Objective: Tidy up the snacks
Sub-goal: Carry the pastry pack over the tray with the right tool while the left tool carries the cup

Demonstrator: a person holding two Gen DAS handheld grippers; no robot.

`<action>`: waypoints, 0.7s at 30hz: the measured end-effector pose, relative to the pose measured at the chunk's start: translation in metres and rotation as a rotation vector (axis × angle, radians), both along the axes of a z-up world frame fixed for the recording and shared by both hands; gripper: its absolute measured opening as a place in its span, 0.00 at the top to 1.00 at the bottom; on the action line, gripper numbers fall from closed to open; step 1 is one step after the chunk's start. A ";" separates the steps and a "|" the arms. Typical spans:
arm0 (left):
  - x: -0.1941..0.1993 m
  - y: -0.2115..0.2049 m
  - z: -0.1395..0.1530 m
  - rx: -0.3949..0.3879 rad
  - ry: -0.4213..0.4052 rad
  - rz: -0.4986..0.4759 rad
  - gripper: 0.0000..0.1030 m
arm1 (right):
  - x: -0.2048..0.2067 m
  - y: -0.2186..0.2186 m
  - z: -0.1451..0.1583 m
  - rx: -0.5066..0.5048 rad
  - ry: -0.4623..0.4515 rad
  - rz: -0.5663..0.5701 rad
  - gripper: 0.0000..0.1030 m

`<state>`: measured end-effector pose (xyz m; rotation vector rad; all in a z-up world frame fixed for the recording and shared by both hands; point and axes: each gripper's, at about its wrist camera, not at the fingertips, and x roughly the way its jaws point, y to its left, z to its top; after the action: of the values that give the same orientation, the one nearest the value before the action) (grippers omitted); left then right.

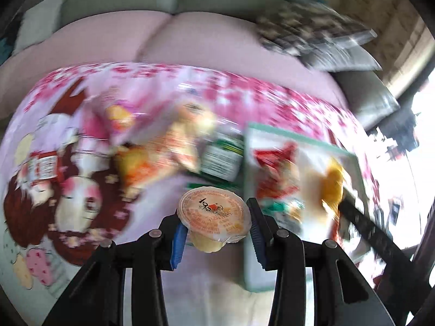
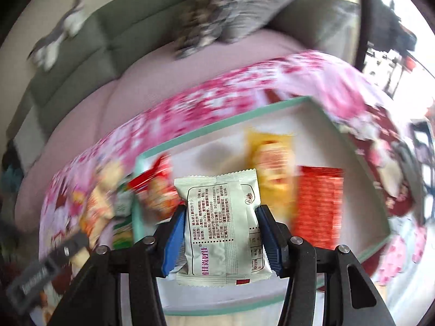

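Observation:
My left gripper point(image 1: 216, 224) is shut on a small clear jelly cup point(image 1: 214, 213) with an orange printed lid, held above the pink cartoon cloth point(image 1: 81, 125). My right gripper point(image 2: 220, 224) is shut on a white biscuit packet point(image 2: 221, 222) with printed text, held over the mint-rimmed white tray point(image 2: 223, 121). Inside the tray lie a red-orange packet point(image 2: 156, 190), a yellow packet point(image 2: 272, 163) and a red foil packet point(image 2: 318, 206). In the left wrist view the tray point(image 1: 296, 138) is at the right, with the other gripper's black finger point(image 1: 372, 225) over it. Both views are blurred.
Loose snack packets point(image 1: 168, 146) and a green-labelled pack point(image 1: 223, 157) lie on the cloth left of the tray. Behind the table stands a sofa with a pink seat point(image 1: 168, 40), grey-green back point(image 2: 89, 43) and patterned cushions point(image 1: 312, 32). A bright window point(image 1: 418, 125) is at the right.

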<state>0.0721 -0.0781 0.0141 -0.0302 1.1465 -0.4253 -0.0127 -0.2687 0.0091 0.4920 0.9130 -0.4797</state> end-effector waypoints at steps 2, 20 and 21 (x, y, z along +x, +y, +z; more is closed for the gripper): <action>-0.014 -0.023 -0.001 0.008 -0.002 -0.067 0.58 | -0.014 -0.019 0.001 -0.004 0.000 -0.064 0.47; -0.038 -0.138 -0.018 0.089 -0.045 -0.304 0.58 | -0.030 -0.097 -0.015 0.032 -0.042 -0.203 0.46; -0.034 -0.142 -0.020 0.088 -0.042 -0.303 0.58 | -0.027 -0.099 -0.015 0.026 -0.046 -0.201 0.46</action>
<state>0.0380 -0.2203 -0.0055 0.2307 1.1306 -0.6405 -0.0397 -0.3678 -0.0058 0.6193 0.8304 -0.6370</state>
